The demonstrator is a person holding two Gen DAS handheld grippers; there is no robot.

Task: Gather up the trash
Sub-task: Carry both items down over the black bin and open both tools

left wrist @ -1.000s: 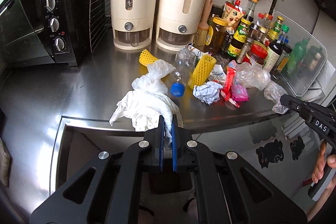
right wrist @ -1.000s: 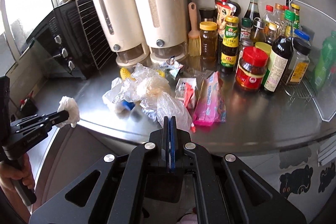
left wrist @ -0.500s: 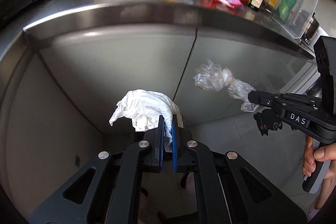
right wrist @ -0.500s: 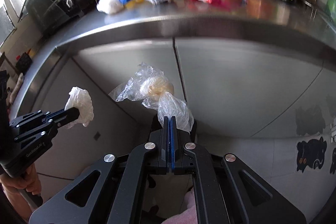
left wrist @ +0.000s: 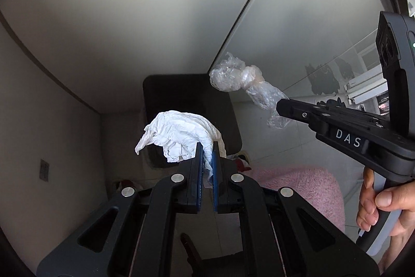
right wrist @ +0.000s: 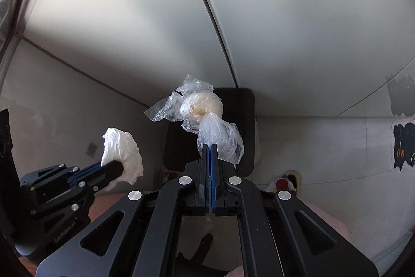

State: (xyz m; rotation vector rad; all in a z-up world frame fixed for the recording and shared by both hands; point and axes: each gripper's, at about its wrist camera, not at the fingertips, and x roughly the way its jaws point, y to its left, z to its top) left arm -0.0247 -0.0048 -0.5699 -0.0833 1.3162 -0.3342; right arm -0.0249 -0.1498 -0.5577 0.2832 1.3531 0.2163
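Blue-padded and black-framed, the left claw (left wrist: 206, 155) is clamped on a crumpled white paper tissue (left wrist: 179, 134), pinching one trailing fold while the bulk of the wad billows free above and to the left of the pads. The right claw (right wrist: 210, 152) is pressed tight on the twisted neck of a crinkled clear plastic bag (right wrist: 205, 118) with a pale, rounded lump knotted inside it, so the lump rides out beyond the tips. Both pieces are off the tabletop and held low in front of the pale grey cabinet doors (left wrist: 129, 17), above a dark, square-mouthed bin (left wrist: 223, 121) that stands on the floor against the cabinet; the tissue looks to hang over its opening, the bag nearer its right edge. Both items are judged very light and soft: the tissue will crush to nothing and can tear at a thin fold, so a grip on a thick bunch is safer; the film is slippery and springy, and its gathered neck is the sound place to hold, since the lump could swing or slide out. Once released, either may cling to the pads or drift, so letting go low over the bin seems wise. A fluffy pink mat (left wrist: 298, 186) lies on the floor beside the bin.
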